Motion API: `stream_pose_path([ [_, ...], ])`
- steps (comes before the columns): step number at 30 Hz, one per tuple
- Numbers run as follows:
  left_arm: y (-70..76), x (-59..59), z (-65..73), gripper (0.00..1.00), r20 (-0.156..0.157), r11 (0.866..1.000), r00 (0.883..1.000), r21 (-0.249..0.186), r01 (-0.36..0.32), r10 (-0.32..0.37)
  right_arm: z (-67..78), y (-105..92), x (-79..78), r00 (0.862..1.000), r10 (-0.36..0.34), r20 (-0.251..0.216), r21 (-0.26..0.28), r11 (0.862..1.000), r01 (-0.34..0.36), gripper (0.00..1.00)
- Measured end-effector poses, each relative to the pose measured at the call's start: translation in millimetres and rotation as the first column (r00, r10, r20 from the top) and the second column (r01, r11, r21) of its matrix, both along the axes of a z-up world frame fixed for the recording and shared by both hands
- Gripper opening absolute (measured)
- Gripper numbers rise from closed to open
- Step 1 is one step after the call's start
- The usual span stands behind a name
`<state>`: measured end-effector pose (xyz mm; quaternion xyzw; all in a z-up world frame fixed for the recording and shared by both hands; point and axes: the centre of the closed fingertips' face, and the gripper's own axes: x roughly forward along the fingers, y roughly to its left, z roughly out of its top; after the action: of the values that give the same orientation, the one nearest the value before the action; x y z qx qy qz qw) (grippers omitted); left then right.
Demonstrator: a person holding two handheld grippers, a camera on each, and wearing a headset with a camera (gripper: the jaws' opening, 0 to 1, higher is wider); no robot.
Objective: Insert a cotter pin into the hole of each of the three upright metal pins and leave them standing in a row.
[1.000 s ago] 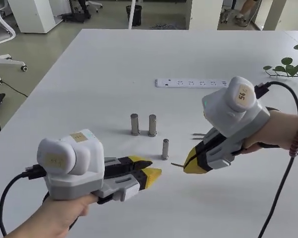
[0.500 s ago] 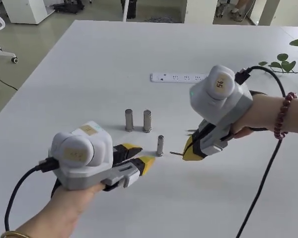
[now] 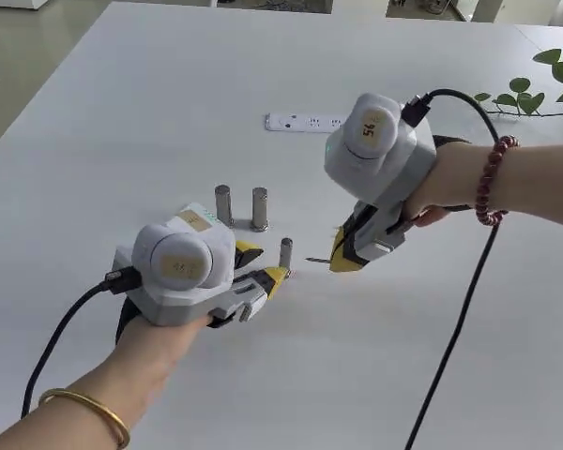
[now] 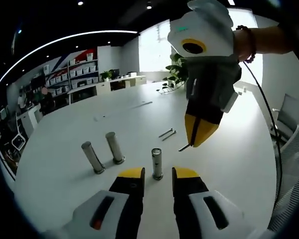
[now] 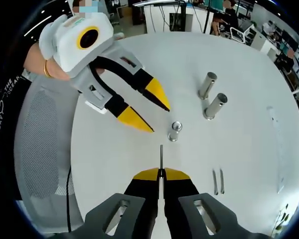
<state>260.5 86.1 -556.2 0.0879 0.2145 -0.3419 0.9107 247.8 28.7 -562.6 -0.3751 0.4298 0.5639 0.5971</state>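
Observation:
Three upright metal pins stand on the white table: two side by side [image 3: 223, 204] [image 3: 260, 208] and a third, the near pin [image 3: 285, 254], closer to me. My left gripper [image 3: 263, 264] is open, its yellow tips on either side of the near pin [image 4: 157, 163], just short of it. My right gripper [image 3: 342, 260] is shut on a thin cotter pin [image 5: 161, 157]. The cotter pin points at the near pin [image 5: 175, 131] from the right with a small gap. Two loose cotter pins [image 5: 218, 181] lie on the table near the right gripper.
A white power strip [image 3: 305, 123] lies farther back on the table. A green plant sprig [image 3: 544, 84] is at the far right. A black cable [image 3: 455, 328] trails from the right gripper across the table. Bare tabletop lies in front of the pins.
My left gripper has moved forward until its open tips flank the near pin. The right gripper has brought the cotter pin closer to that pin. The head camera has shifted too.

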Motion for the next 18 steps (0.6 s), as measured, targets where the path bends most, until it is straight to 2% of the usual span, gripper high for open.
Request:
stream_pose_path([
  [3,-2.8,5.8,-1.5,0.2,-0.004,1.0,1.0,-0.01,-0.006,0.006,-1.8,-0.6,6.4,1.0,-0.009,0.0,-0.013,1.0,0.009,0.0],
  [8,-6.7,11.5,-6.7,0.19,-0.004,1.0,1.0,0.009,-0.001,0.001,-2.1,1.9,10.8,1.0,-0.006,0.006,-0.025,1.0,0.006,0.0],
  [10,-8.7,13.6,-11.4,0.19,-0.005,0.999,1.0,0.039,0.006,-0.006,-0.3,5.1,13.7,1.0,-0.01,0.006,-0.021,1.0,0.01,0.0],
  [18,-14.8,18.0,-19.5,0.14,-0.022,0.999,1.0,0.046,0.006,-0.005,1.2,10.7,20.6,1.0,-0.007,-0.001,-0.025,1.0,0.007,0.0],
])
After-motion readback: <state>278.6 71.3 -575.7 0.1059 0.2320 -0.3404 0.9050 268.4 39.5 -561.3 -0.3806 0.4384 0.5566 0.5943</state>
